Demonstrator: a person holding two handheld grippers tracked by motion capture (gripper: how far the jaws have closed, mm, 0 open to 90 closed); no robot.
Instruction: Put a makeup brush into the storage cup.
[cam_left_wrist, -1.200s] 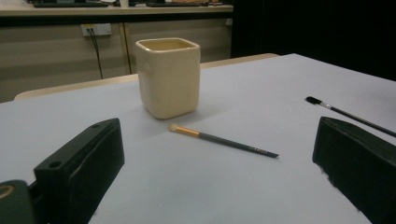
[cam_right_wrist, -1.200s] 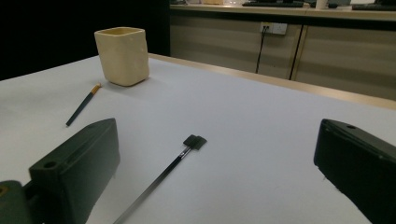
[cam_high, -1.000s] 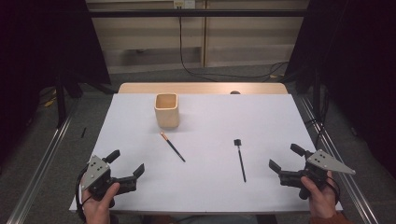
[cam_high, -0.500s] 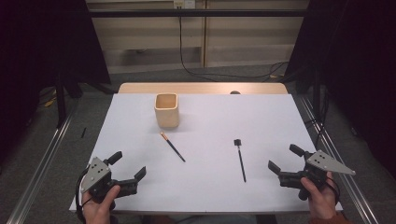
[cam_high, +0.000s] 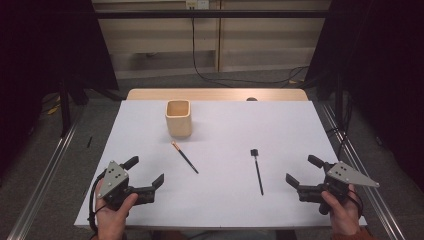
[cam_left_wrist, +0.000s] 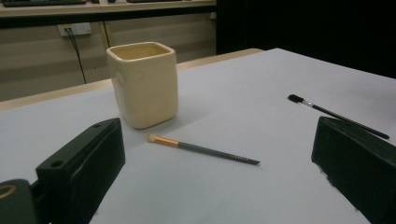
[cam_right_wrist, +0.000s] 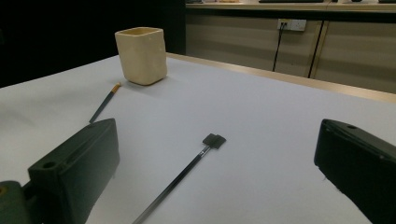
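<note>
A cream square cup (cam_high: 178, 118) stands upright at the back left of the white table (cam_high: 225, 125). In front of it lies a thin brush with an orange ferrule (cam_high: 185, 157). A black flat-headed brush (cam_high: 257, 171) lies to the right of it. My left gripper (cam_high: 146, 170) hovers open near the front left, short of the orange brush (cam_left_wrist: 201, 148) and the cup (cam_left_wrist: 144, 86). My right gripper (cam_high: 301, 169) is open at the front right, facing the black brush (cam_right_wrist: 187, 172). Neither gripper holds anything.
The table's wooden far edge (cam_high: 215, 94) shows behind the white sheet. Metal rails (cam_high: 45, 175) run along the floor on both sides. Cables (cam_high: 210, 75) trail on the floor behind. Bare white surface lies between the two brushes and the grippers.
The left gripper has shifted very slightly to the right. The right gripper, the cup and both brushes stay where they were.
</note>
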